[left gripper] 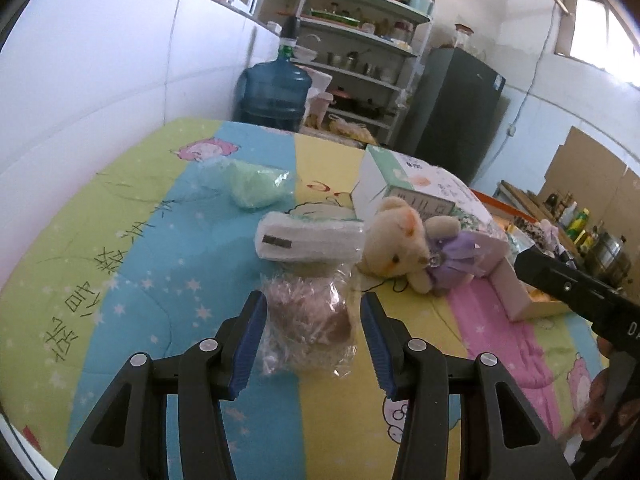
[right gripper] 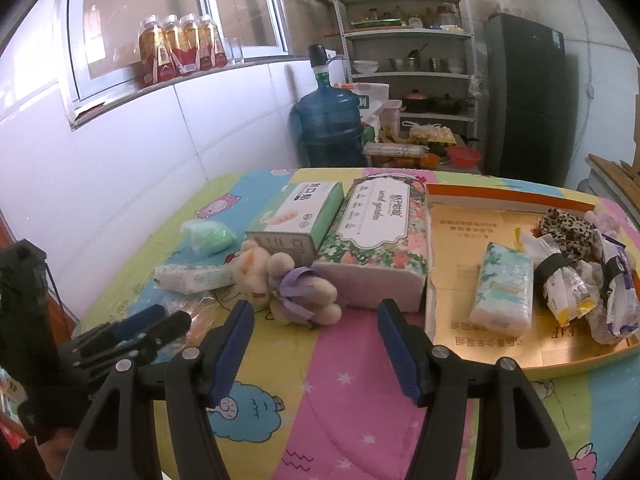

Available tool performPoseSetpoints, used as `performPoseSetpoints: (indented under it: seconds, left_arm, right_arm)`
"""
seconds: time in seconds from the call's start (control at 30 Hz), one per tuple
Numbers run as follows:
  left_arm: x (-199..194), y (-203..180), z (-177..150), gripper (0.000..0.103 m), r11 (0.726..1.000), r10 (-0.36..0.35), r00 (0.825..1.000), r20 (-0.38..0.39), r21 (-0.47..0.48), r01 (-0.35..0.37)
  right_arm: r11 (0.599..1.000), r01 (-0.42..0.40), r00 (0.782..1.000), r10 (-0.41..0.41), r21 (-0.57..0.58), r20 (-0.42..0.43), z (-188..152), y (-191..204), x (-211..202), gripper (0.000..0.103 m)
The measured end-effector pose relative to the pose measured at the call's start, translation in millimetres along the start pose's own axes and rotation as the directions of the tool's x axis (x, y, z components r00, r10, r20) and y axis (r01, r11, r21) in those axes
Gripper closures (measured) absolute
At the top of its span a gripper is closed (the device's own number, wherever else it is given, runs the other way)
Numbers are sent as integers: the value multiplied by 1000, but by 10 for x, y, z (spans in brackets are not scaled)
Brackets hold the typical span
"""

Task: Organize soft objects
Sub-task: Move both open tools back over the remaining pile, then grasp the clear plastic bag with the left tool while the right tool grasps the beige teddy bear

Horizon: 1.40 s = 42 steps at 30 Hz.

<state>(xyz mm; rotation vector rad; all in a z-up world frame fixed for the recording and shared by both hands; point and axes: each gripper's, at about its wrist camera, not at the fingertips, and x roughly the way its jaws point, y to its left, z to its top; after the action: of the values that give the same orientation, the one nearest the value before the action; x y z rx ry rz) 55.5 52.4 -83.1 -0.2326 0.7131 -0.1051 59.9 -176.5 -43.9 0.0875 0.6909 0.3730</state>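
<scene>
My left gripper (left gripper: 312,312) is open, its jaws on either side of a crinkly clear plastic bag with something brown inside (left gripper: 308,320) on the quilt. Behind it lie a white wrapped pack (left gripper: 308,242) and a green bagged item (left gripper: 254,188). A cream teddy bear in a purple dress (left gripper: 416,248) (right gripper: 288,288) lies on its side. My right gripper (right gripper: 316,320) is open and empty, just in front of the bear. A shallow cardboard tray (right gripper: 452,216) on the right holds a tissue pack (right gripper: 504,288), a leopard-print item (right gripper: 568,232) and several wrapped soft things.
A mask box (right gripper: 296,216) and a floral tissue pack (right gripper: 376,240) stand behind the bear. The left gripper (right gripper: 160,328) shows at the lower left of the right wrist view. A blue water jug (right gripper: 328,120), shelves and a dark fridge (right gripper: 524,96) stand beyond the table.
</scene>
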Motion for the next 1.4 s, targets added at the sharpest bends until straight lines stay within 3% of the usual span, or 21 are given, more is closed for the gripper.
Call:
performPoseSetpoints:
  seconds: [0.17, 0.3, 1.0, 1.07, 1.1, 1.2, 1.4]
  left_arm:
    - [86, 2, 32, 50, 1000, -3, 1000, -16, -1, 3]
    - [158, -1, 80, 48, 1000, -15, 999, -32, -5, 15]
    - [113, 76, 8, 51, 996, -71, 997, -23, 46, 72]
    - [90, 85, -10, 51, 996, -72, 997, -24, 53, 74]
    - [80, 91, -21, 51, 996, -72, 997, -24, 54, 73]
    - [58, 108, -37, 51, 996, -76, 997, -24, 51, 77]
    - [22, 100, -68, 51, 995, -84, 996, -21, 48, 85]
  right_arm:
    - [1000, -1, 1000, 1, 3, -14, -9, -2, 44, 39]
    - [1000, -12, 999, 12, 13, -31, -29, -30, 108, 28]
    - [992, -128, 983, 127, 5, -131, 65, -98, 662, 28]
    - [994, -110, 985, 107, -11, -133, 70, -69, 679, 29]
    - [996, -91, 987, 87, -24, -133, 72, -57, 685, 34]
    - [996, -79, 988, 74, -36, -133, 74, -46, 679, 70]
    - [994, -93, 987, 85, -49, -139, -4, 24, 603, 82]
